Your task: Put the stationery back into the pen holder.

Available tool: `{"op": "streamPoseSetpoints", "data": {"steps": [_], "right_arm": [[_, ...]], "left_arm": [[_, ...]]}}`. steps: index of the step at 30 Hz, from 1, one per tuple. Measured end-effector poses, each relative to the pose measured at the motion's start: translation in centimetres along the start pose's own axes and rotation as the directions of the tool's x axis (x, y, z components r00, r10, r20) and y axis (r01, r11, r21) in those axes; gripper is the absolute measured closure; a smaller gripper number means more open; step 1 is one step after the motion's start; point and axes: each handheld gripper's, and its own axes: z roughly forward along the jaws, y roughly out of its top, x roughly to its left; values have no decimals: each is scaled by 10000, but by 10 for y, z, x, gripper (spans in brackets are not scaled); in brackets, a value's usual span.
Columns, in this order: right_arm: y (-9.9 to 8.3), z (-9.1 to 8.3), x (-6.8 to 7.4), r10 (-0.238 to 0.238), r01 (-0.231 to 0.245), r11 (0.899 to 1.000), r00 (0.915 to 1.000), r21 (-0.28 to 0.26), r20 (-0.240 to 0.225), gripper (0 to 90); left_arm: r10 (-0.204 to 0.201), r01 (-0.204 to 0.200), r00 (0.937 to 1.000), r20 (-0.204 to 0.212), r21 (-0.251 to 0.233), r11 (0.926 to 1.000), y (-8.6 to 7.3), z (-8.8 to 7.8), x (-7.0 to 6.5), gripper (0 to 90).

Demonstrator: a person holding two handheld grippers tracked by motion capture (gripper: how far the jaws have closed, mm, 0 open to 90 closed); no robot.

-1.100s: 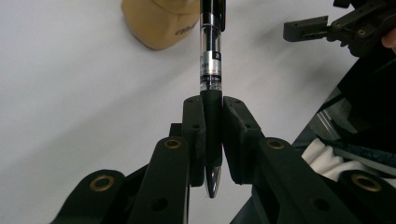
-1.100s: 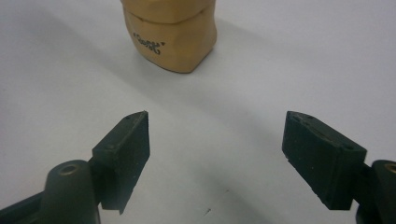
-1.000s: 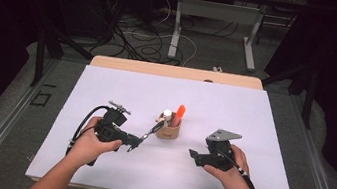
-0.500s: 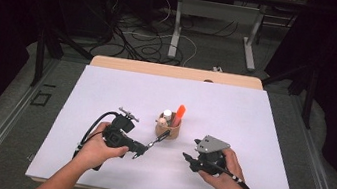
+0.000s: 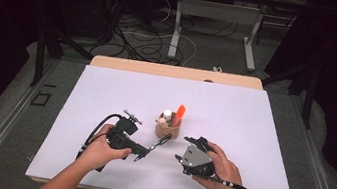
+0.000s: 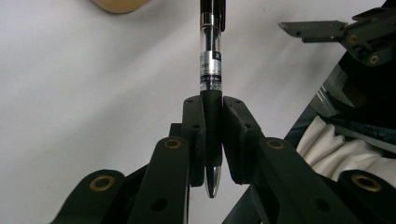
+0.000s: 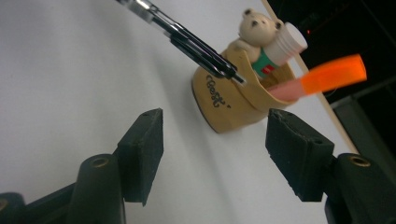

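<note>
The left tool (image 5: 140, 150) is clamped on a black pen (image 6: 211, 79), gripping it near the writing tip, so the long barrel points away toward the small tan holder (image 5: 167, 129) in the middle of the white worktop (image 5: 252, 127). In the right tool's view, the far end of the pen (image 7: 196, 44) sits just at the rim of the holder (image 7: 224, 100), not yet inside. The holder already carries an orange marker (image 7: 327, 74) and a white tube (image 7: 287, 44) beside a little bear figure (image 7: 254, 23).

The right tool (image 5: 187, 150) has its jaws apart with nothing between them. They have just been moving, closing and then opening a little, and they face the holder from near.

I judge the step in hand is putting the pen into the holder. The next move probably calls for lifting the pen end over the rim and tilting it more upright, while the right tool steadies the light holder so it does not tip.
</note>
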Motion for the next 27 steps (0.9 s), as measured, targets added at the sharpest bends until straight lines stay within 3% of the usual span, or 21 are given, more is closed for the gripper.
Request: {"op": "streamPoseSetpoints", "data": {"steps": [6, 8, 9, 11, 13, 15, 16, 17, 20, 22, 23, 24, 25, 26, 27], "right_arm": [[10, 6, 8, -1102, 1092, 9933, 9936, -368, -263, 331], [13, 7, 12, -1244, 1242, 9921, 9922, -173, -95, 346], [14, 8, 13, -1711, 1711, 9851, 9852, -148, -11, 364], [15, 10, 17, -1978, 1975, 9801, 9801, -202, -148, 399], [17, 11, 20, -2582, 2580, 9661, 9658, -110, -240, 426], [19, 13, 22, -3297, 3293, 9440, 9439, -188, -210, 445], [21, 14, 21, -3815, 3809, 9242, 9242, -283, -187, 459], [21, 15, 24, -3767, 3758, 9261, 9261, -340, -226, 481], [25, 16, 26, -4456, 4458, 8933, 8951, -578, 175, 530], [28, 18, 27, -4743, 4737, 8785, 8803, -621, 53, 549], [30, 20, 28, -4957, 4943, 8665, 8685, -688, -24, 555], [30, 22, 29, -5031, 5027, 8612, 8641, -749, 150, 557], [31, 23, 29, -5152, 5141, 8552, 8571, -661, 15, 566], [31, 25, 31, -5084, 5067, 8592, 8611, -704, -71, 582], [31, 27, 32, -5239, 5225, 8497, 8518, -706, -19, 596]], "left_arm": [[-113, 113, 9999, 5, 75, 9999, -1, 2, 3, 797], [-194, 194, 9998, 22, 123, 9997, -1, 4, 3, 797], [-205, 204, 9998, 29, 127, 9997, -1, 4, 3, 797], [-228, 227, 9997, 42, 154, 9996, -1, 4, 4, 797], [-249, 248, 9997, 48, 169, 9995, 0, 4, 4, 797], [-286, 285, 9996, 56, 197, 9994, -1, 4, 5, 797], [-301, 300, 9995, 48, 216, 9993, -1, 4, 5, 797], [-331, 330, 9994, 37, 251, 9991, -1, 4, 6, 797], [-311, 310, 9995, 41, 309, 9990, -1, 5, 7, 797], [-356, 354, 9994, 57, 344, 9988, -2, 7, 7, 797], [-389, 386, 9992, 62, 388, 9985, -2, 8, 6, 797], [-390, 387, 9992, 74, 392, 9985, -2, 9, 6, 797], [-322, 318, 9995, 79, 447, 9985, -1, 10, 7, 797], [-388, 383, 9992, 88, 472, 9982, -2, 11, 7, 797], [-370, 366, 9993, 77, 492, 9981, -2, 11, 7, 797]]}}
